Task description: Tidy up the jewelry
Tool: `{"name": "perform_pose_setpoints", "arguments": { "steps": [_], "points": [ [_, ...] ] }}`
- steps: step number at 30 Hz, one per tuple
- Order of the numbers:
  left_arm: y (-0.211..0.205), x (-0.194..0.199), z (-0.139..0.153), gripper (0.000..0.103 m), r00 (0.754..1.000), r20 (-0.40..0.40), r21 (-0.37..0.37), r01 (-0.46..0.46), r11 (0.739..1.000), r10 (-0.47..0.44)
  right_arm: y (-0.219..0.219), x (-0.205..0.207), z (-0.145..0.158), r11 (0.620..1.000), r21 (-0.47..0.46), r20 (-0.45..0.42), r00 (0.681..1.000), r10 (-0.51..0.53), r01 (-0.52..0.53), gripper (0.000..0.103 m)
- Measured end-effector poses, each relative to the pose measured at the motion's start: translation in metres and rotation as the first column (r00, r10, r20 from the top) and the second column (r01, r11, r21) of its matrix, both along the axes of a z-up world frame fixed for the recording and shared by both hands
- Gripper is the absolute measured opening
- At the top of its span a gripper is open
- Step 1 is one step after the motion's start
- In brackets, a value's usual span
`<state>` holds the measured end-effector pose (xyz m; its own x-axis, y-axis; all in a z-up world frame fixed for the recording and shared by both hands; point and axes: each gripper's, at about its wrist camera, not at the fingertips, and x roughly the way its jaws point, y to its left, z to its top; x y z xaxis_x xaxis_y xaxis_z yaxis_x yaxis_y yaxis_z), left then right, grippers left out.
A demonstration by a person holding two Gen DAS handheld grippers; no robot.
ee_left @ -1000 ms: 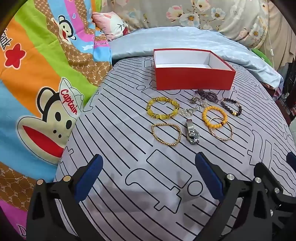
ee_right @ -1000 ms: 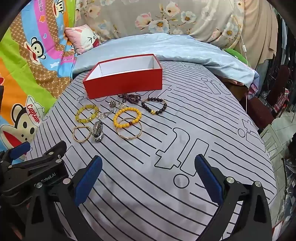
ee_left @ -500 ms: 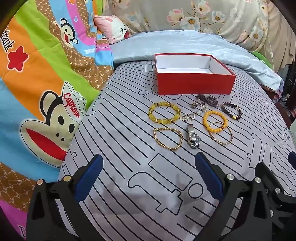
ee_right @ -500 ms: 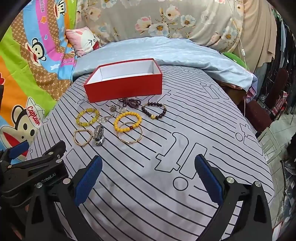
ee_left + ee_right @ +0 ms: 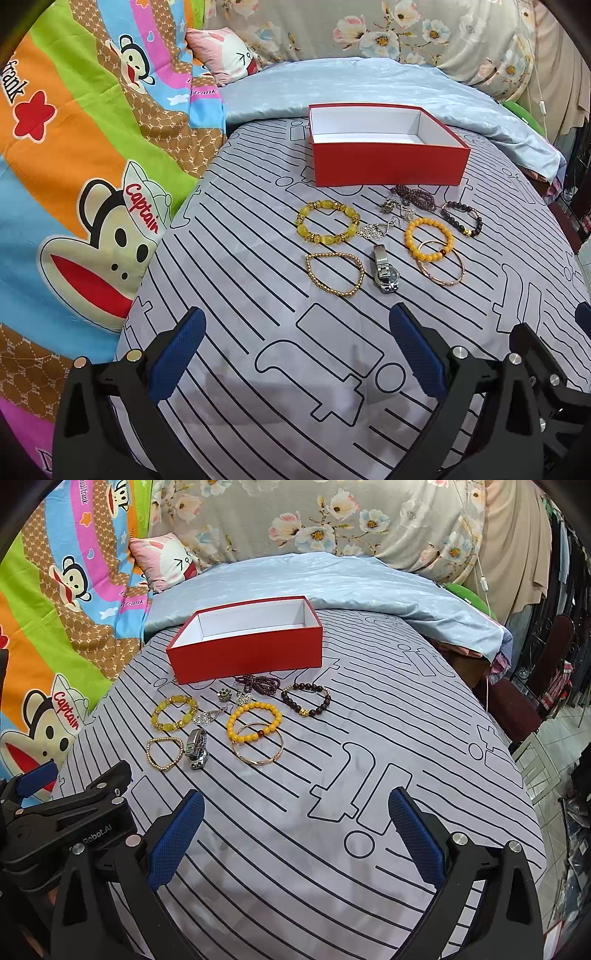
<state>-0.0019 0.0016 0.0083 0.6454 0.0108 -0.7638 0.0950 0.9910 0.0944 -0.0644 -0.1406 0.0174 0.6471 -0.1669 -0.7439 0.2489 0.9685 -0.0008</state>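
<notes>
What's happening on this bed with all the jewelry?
A person holds two grippers, left and right, both open and empty above the striped sheet. Bracelets, a watch and other pieces lie in front of an empty red box. Nothing has been put away yet.

The left gripper (image 5: 297, 341) is wide open, its two blue-padded fingers (image 5: 177, 354) spread far apart and holding nothing. The right gripper (image 5: 295, 823) is in the same state, with the jaws wide apart and empty. Both point forward and a little downward. They are side by side: in the right wrist view the black body of the left gripper shows at the lower left edge.
</notes>
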Motion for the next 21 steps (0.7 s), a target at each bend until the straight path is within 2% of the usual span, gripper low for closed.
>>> {"name": "perform_pose_setpoints", "arguments": {
  "steps": [21],
  "points": [
    [0.0003,-0.0021,-0.0011,0.097,1.0,-0.01,-0.001,0.001,1.0,-0.001,0.0006,-0.0012,-0.0011,1.0,0.0,0.001,1.0,-0.003,0.003,0.098]
  ]
}}
